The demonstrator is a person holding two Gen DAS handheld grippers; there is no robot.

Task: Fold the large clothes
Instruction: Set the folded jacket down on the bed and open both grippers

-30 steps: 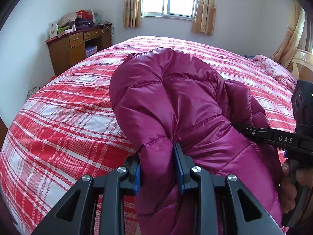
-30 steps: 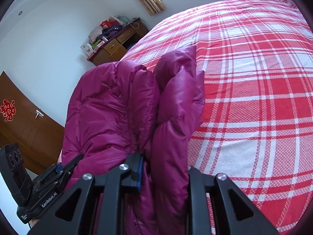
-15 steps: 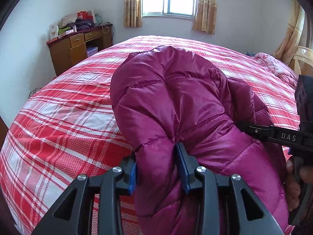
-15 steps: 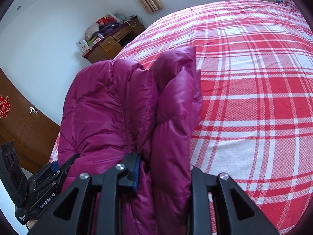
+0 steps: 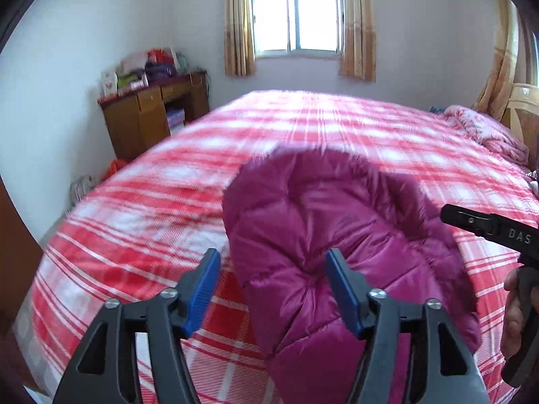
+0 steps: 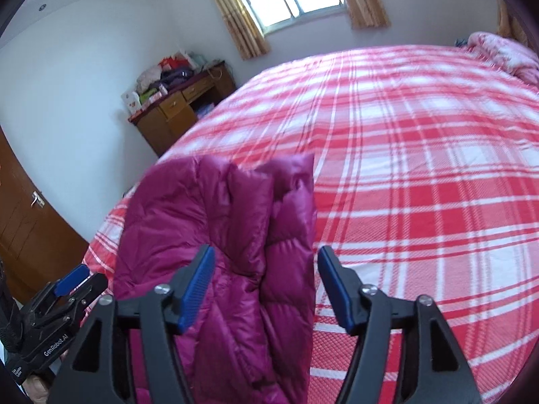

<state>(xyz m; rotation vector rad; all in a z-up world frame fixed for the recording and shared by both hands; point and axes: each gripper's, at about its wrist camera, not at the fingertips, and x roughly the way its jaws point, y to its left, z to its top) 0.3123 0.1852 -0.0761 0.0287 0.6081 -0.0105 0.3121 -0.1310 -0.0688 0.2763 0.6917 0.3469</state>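
A magenta puffer jacket point(image 5: 320, 208) lies folded in a bundle on the red plaid bed point(image 5: 134, 235). My left gripper point(image 5: 272, 257) hovers above its near end, jaws opening. The blue pads stand apart and do not press the fabric, which sits below and between them. In the right wrist view the jacket point(image 6: 188, 208) shows its folded edge and collar end. My right gripper point(image 6: 266, 252) is also opening over it, with both pads clear of the cloth. The right gripper's finger point(image 5: 471, 219) pokes in from the right edge of the left wrist view.
A cluttered wooden desk point(image 5: 151, 114) stands by the far left wall under a curtained window point(image 5: 296, 20). A pink quilt point(image 5: 488, 131) is bunched at the headboard on the right. A brown wooden door point(image 6: 27, 208) is on the left. The bed point(image 6: 421, 185) stretches to the right.
Both grippers were shut on the jacket's near folds; both have let go, spread wide and lifted back. The jacket now rests lower on the bed.
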